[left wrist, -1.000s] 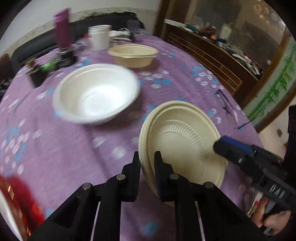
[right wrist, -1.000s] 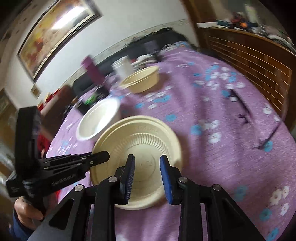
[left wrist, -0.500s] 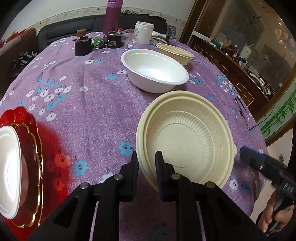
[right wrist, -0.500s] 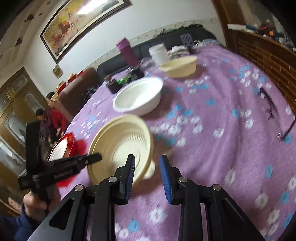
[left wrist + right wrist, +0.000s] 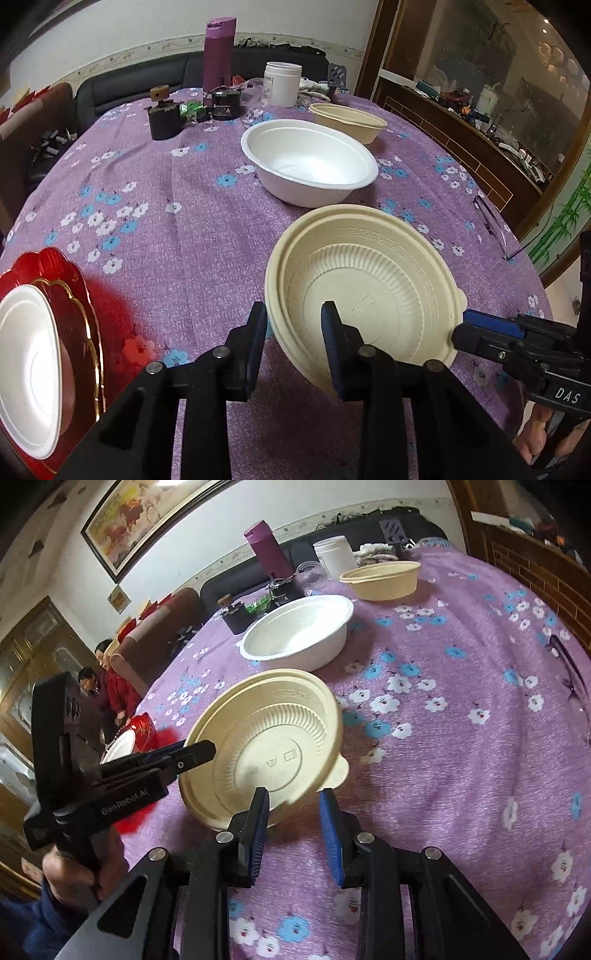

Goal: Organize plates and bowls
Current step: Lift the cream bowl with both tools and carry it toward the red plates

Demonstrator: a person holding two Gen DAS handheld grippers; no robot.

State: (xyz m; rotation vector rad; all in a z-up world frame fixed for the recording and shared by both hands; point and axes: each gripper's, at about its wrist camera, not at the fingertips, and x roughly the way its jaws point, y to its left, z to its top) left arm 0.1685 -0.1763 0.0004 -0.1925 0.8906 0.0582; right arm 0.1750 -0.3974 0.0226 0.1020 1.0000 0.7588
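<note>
A cream ribbed bowl (image 5: 369, 295) (image 5: 273, 746) lies near the front of the purple flowered tablecloth (image 5: 177, 229). Its rim looks doubled, as if two were nested. My left gripper (image 5: 293, 328) (image 5: 199, 749) straddles the near-left rim. Its jaws are opening, and the inner pad stands off the wall. My right gripper (image 5: 293, 808) (image 5: 461, 328) is open at the opposite rim beside the small tab, with nothing pressed between its pads. Further back are a white bowl (image 5: 310, 162) (image 5: 295, 631) and a second cream bowl (image 5: 347, 118) (image 5: 380, 576).
A red scalloped plate (image 5: 77, 295) (image 5: 144, 727) carries a white plate (image 5: 26, 369) at the left edge. A purple bottle (image 5: 218, 51), white jar (image 5: 282, 83) and dark jars (image 5: 164, 118) stand at the back. Eyeglasses (image 5: 487, 218) lie right. Two people (image 5: 103, 686) sit beyond the table.
The left jaws have spread apart on the cream bowl's rim. The bowl has swung left toward the red plate, and the right gripper's tips have come up to its rim.
</note>
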